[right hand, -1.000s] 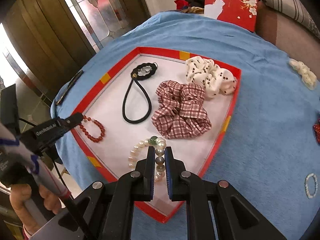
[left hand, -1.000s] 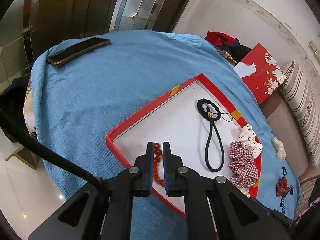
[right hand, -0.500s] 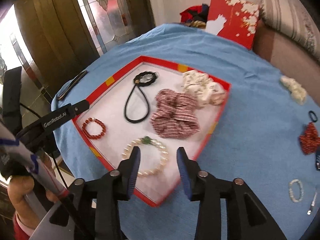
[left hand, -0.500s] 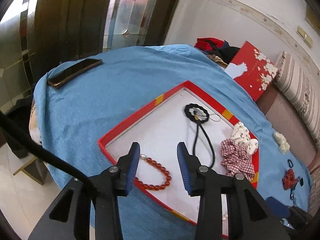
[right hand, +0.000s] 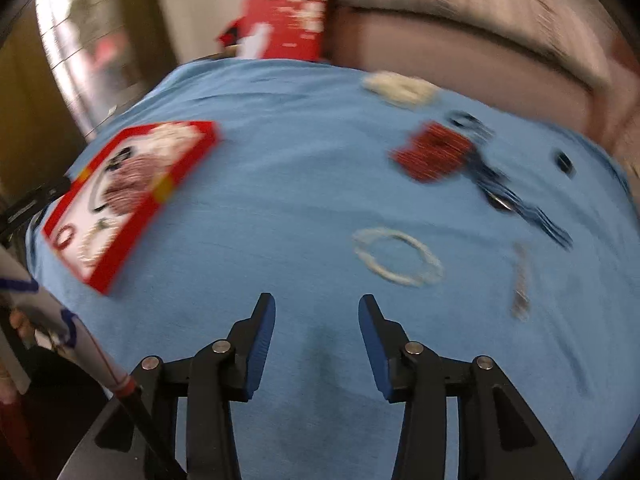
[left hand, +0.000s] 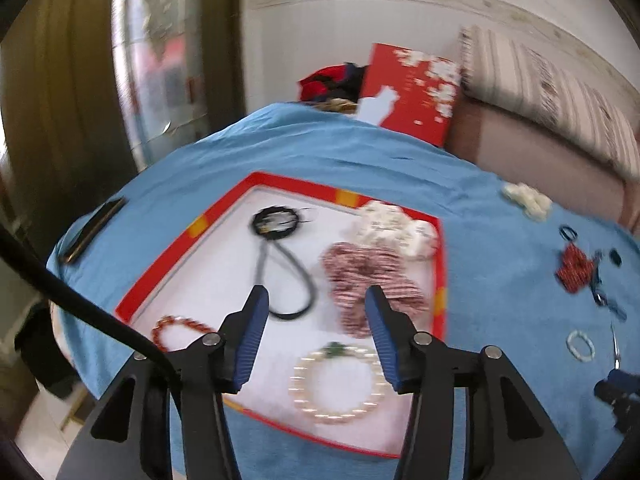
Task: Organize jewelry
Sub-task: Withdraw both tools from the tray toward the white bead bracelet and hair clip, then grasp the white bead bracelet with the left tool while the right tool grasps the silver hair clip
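Note:
A red-rimmed tray point(left hand: 280, 179) with a white floor lies on the blue cloth. It holds a red bead bracelet point(left hand: 176, 330), a pearl bracelet point(left hand: 340, 384), a black hair tie point(left hand: 280, 264), a plaid scrunchie point(left hand: 368, 276) and a white dotted scrunchie point(left hand: 396, 228). My left gripper point(left hand: 316, 332) is open and empty above the tray. My right gripper point(right hand: 316, 340) is open and empty over bare cloth, with a small white bracelet point(right hand: 398, 256) ahead of it and the tray point(right hand: 108, 272) far to its left.
On the cloth right of the tray lie a red knit piece point(right hand: 434, 154), a white fluffy scrunchie point(right hand: 400, 88), small black rings point(right hand: 564, 162), a blue item point(right hand: 520, 204) and a metal clip point(right hand: 520, 280). A phone point(left hand: 94, 230) lies at the left edge. A red box point(left hand: 412, 92) stands behind.
Both grippers opened, leaving the red bead bracelet and the pearl bracelet in the tray. The left gripper swung to the right and pulled back. The right gripper swung right, away from the tray.

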